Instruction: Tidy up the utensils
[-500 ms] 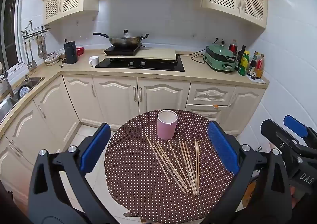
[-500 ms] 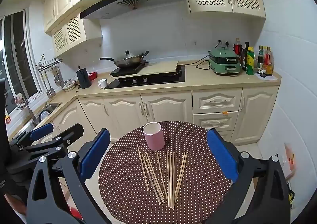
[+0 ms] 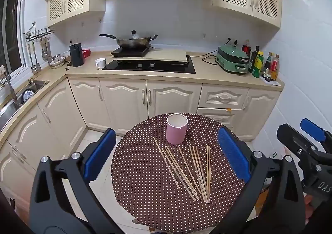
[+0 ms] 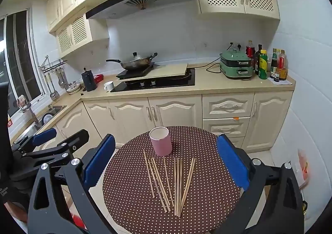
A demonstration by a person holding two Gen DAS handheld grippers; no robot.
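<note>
**Wooden chopsticks loose on the table, cup waiting empty**

Wooden chopsticks [image 3: 186,169] lie scattered flat on the round table [image 3: 145,203], on its brown dotted cloth, fanned out just in front of a pink cup [image 3: 176,128] that stands upright near the table's far edge. They look thin, light and stiff, and being so slim they would likely roll or skid if nudged sideways. Some lie touching or crossing each other, so picking one alone may drag its neighbour. A sensible hold is probably across the middle of a stick, or on an outer one that lies a little apart, pinched from above.

The cup shows a pale inside and, as far as the view reaches, nothing in it (the bottom is hidden). It looks light too, and a stick dropped against its rim might tip it.

Both tools hang above the near side of the table with jaws spread wide and nothing between them: the left gripper [image 3: 166,161] and the right gripper [image 4: 166,163] each frame the sticks without touching them. No stick has gone into the cup yet.
</note>
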